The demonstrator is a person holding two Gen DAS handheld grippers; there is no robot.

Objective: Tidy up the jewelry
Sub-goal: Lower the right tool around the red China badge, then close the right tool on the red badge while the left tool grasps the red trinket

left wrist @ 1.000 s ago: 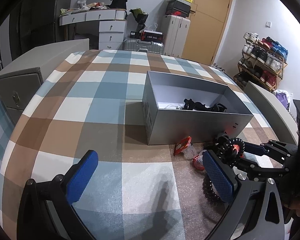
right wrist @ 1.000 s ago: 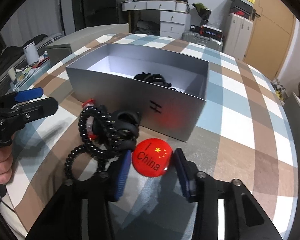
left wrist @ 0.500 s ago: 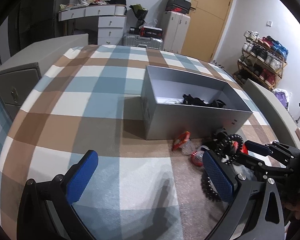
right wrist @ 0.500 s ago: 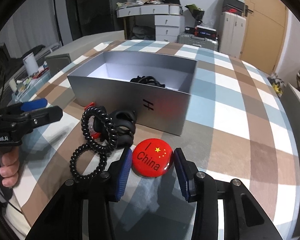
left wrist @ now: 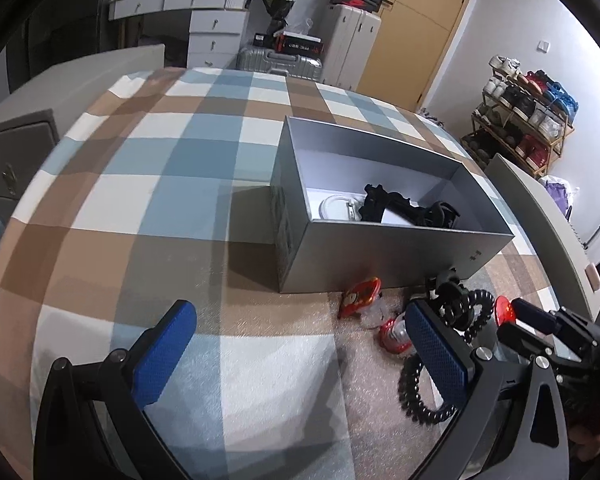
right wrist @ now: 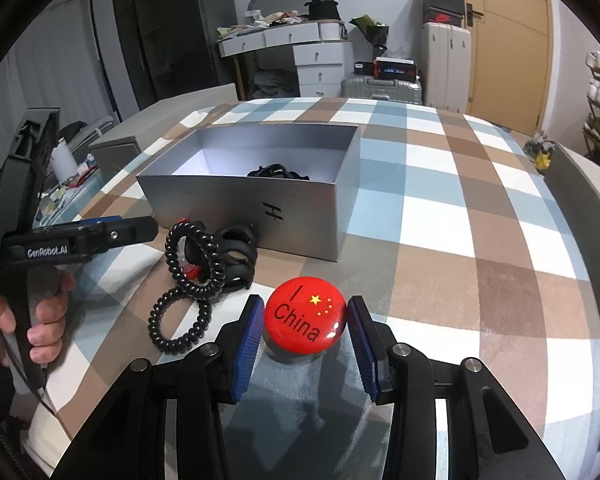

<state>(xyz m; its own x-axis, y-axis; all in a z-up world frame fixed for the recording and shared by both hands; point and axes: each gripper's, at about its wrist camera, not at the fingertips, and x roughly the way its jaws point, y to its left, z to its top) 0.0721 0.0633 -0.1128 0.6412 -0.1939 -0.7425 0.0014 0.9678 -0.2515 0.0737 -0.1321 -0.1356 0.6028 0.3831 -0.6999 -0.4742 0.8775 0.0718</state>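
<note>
Two blue pads of the right hand-held gripper pinch the red badge by its rim, one pad on each side, just above the checked bed cover near its front edge. Badge face tilts up toward the camera, lettering reading left to right; it is round, so no real long axis. Off to the left, the left hand-held gripper hangs spread wide with nothing between its pads. Just beside the badge lie the black coiled hair ties and a black clip, touching each other in front of the grey box. Inside the box, dark pieces already sit. Risk, as I judge it: the domed, glossy rim could squirt out of the pads on the way to the box, or the fingers could snag a coil.
</note>
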